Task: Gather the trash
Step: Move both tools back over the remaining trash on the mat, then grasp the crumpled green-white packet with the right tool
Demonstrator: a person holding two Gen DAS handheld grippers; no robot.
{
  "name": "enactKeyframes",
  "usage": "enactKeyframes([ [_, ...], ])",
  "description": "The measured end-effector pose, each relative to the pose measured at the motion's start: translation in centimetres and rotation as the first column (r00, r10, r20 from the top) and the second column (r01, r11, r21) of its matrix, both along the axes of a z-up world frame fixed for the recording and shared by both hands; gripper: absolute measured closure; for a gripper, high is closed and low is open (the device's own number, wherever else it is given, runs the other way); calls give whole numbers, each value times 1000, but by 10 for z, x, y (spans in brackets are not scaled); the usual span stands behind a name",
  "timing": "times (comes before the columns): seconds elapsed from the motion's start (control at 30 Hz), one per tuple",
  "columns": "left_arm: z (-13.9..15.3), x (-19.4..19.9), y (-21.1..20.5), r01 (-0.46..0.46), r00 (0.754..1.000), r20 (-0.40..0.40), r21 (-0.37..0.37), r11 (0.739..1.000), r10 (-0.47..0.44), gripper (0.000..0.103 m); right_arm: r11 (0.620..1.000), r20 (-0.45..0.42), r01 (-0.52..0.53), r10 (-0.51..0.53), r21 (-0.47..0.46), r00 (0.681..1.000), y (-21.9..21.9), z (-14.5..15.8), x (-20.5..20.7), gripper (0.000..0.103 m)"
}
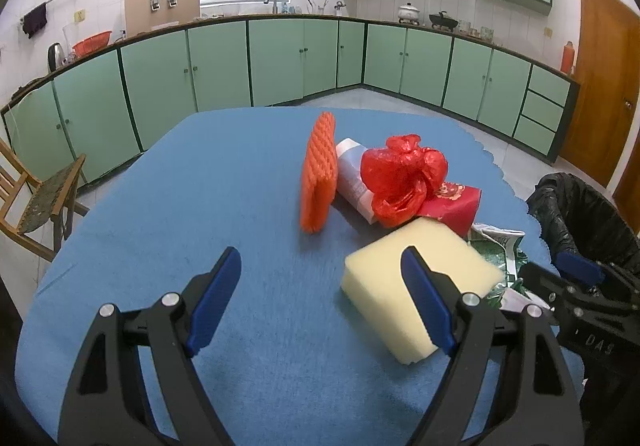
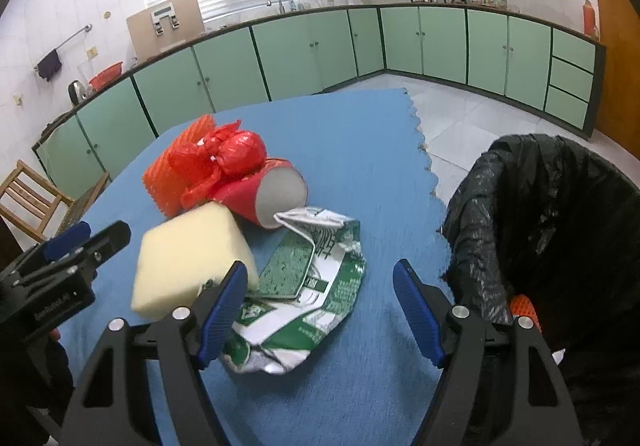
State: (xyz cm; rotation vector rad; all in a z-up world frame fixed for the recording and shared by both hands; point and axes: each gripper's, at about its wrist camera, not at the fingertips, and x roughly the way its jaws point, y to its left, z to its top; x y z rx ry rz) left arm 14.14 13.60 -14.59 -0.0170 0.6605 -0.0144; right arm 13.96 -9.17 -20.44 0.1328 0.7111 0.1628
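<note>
A pile of trash lies on the blue table mat [image 1: 200, 185]: a yellow foam block [image 1: 384, 286] [image 2: 188, 258], an orange ribbed foam piece [image 1: 318, 173] [image 2: 168, 181], a crumpled red plastic bag [image 1: 400, 173] [image 2: 224, 157], a red paper cup [image 2: 272, 197] [image 1: 456, 205], a white-grey tube [image 1: 354, 181] and a crumpled green-white wrapper [image 2: 304, 286]. My left gripper [image 1: 320, 302] is open and empty, just left of the foam block. My right gripper [image 2: 320, 310] is open and empty above the wrapper.
A bin lined with a black bag [image 2: 552, 213] [image 1: 576, 205] stands off the table's right edge, with an orange item inside. A wooden chair [image 1: 36, 201] stands at the left. Green kitchen cabinets [image 1: 280, 57] run along the back.
</note>
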Motion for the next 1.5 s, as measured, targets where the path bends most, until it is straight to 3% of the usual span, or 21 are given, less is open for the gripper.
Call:
enactKeyframes([
  [0.3, -4, 7, 2, -9, 1000, -6, -4, 1000, 9, 23, 999, 4, -49, 49, -12, 999, 0, 5, 34, 29],
  [0.53, -7, 13, 2, -10, 1000, -21, -3, 1000, 10, 24, 997, -67, -68, 70, 24, 995, -6, -10, 52, 34],
  [0.67, -8, 14, 2, -5, 1000, -28, -9, 1000, 5, 23, 992, -115, -113, 119, 56, 986, -5, -18, 57, 58],
  [0.87, -9, 14, -3, 10, 998, -61, -42, 999, -12, 21, 993, -99, -114, 116, 22, 988, -5, -14, 48, 74],
  [0.93, -10, 14, -6, 20, 997, -72, -54, 998, -23, 20, 995, -84, -99, 100, 15, 991, -10, -10, 42, 92],
  [1.23, -21, 16, -25, 62, 989, -127, -83, 995, -72, 17, 994, -100, -109, 111, 25, 989, -24, -8, 33, 92],
  [1.37, -25, 18, -23, 73, 986, -139, -116, 990, -89, 19, 995, -109, -96, 99, 28, 989, -26, -14, 34, 87],
  [1.47, -28, 19, -22, 99, 982, -143, -166, 981, -123, 33, 995, -117, -92, 95, 32, 989, -27, -17, 36, 82],
  [1.5, -28, 18, -23, 120, 980, -138, -183, 976, -146, 43, 995, -117, -90, 93, 36, 989, -28, -17, 36, 82],
])
